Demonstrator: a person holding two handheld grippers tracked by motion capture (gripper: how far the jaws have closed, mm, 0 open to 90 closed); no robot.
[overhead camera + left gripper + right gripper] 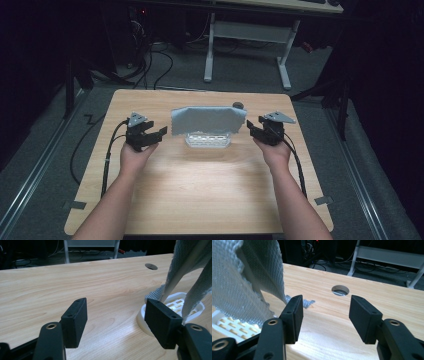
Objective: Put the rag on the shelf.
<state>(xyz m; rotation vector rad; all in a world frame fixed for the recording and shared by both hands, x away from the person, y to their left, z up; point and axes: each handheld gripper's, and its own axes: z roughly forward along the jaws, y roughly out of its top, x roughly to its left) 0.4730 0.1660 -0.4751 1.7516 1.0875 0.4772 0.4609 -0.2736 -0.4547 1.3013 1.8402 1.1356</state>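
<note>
A grey cloth (207, 120) hangs draped over a rack that rises from a small white slotted basket (207, 140) in the middle of the wooden table (200, 190). My left gripper (149, 136) sits just left of the cloth, open and holding nothing. My right gripper (256, 129) sits just right of it, also open and holding nothing. In the left gripper view the cloth (190, 267) and basket (175, 303) lie beyond the right jaw, with the gripper (116, 322) over bare wood. In the right gripper view the cloth (244, 277) and basket (232, 326) lie at left of the gripper (325, 317).
A round cable hole (238, 105) is in the table behind the cloth. Beyond the far edge stands a white desk frame (247, 45) with cables on the dark floor. Bare wood stretches from the basket to the near table edge.
</note>
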